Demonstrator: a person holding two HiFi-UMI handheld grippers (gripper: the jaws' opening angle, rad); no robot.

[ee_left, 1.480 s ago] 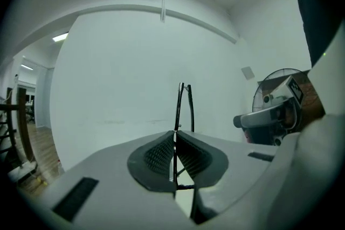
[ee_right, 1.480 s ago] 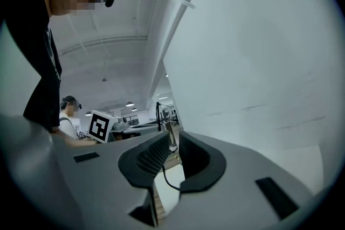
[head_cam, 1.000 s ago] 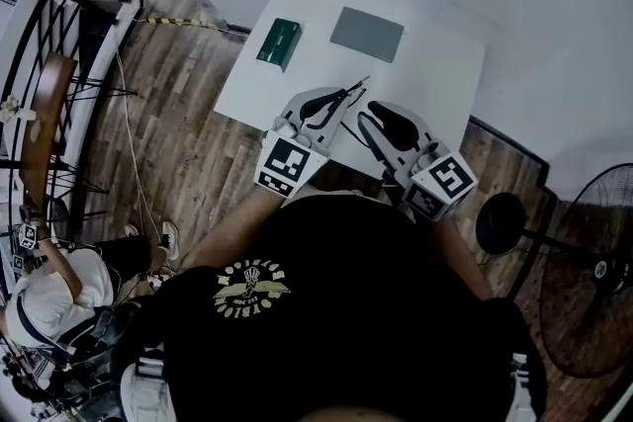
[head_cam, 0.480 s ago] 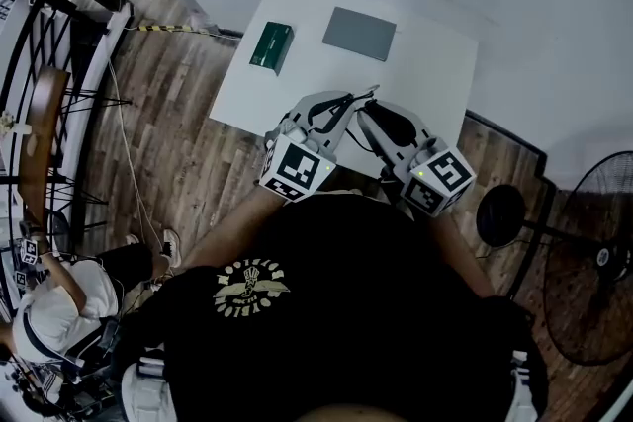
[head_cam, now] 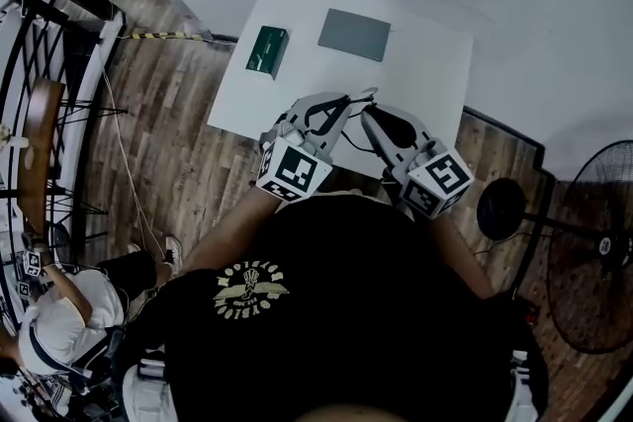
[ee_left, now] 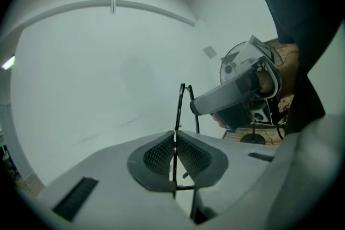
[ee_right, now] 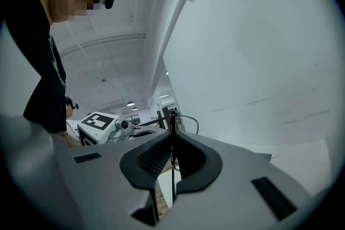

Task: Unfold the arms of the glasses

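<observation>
Nearest the person, over the near edge of the tabletop (head_cam: 425, 84), both grippers are held up close together with their tips almost meeting. The left gripper (head_cam: 343, 102) has its jaws clamped on a thin black wire part of the glasses (head_cam: 358, 98); its own view shows the pads pressed together with the wire running up between them and out past the tips. The right gripper (head_cam: 369, 115) is likewise clenched on a thin black strand of the same glasses, seen edge-on between its pads. So the glasses hang in the air between the two grippers, clear of the tabletop. Which part each one holds, front or arm, I cannot tell; the wire is too fine. Judgement: the step in hand is swinging one arm out on its hinge. One gripper should hold steady as the anchor. The other should sweep in an arc about the hinge rather than pull straight, since a frame this thin would likely bend or slip. Grip close to the hinge, move slowly, and keep the work over the tabletop so a drop lands there. Further off, a green box (head_cam: 266, 49) lies by the left edge. A grey flat case (head_cam: 354, 34) lies toward the far edge, and both are well apart from the work.
</observation>
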